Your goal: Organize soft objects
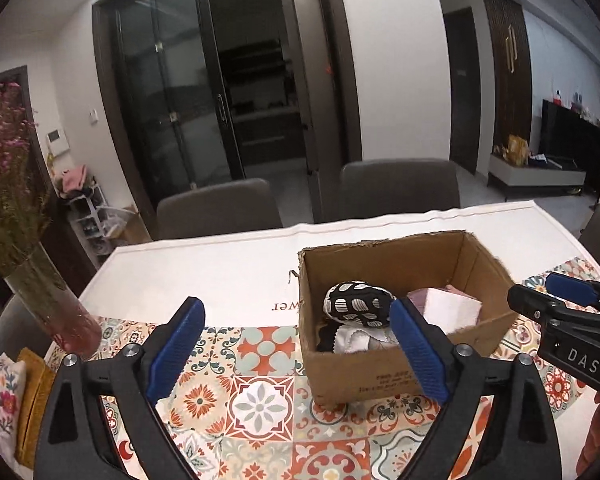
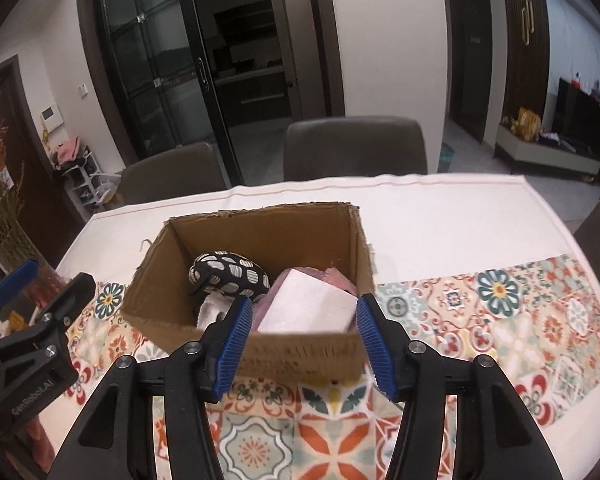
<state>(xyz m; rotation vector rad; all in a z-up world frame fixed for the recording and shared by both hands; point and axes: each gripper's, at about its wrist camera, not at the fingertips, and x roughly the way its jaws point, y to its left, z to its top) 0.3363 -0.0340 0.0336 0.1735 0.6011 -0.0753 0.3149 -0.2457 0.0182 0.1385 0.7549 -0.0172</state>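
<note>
Soft things lie together in an open cardboard box on the counter: a black bundle with white spots, a white cloth under it, and a pale pink folded cloth beside them.

Seen from the right wrist, the right gripper hovers at the near wall of the box with its jaws partly apart and nothing between the blue pads; the pink cloth sits just beyond the gap between them, inside the box.

From the left wrist, the left gripper has its jaws spread wide and empty. The box stands ahead of them, toward the right jaw, and the spotted bundle shows just past that jaw's tip. A glass vase of dried pink flowers stands beyond the left jaw, on the patterned tablecloth.
</note>
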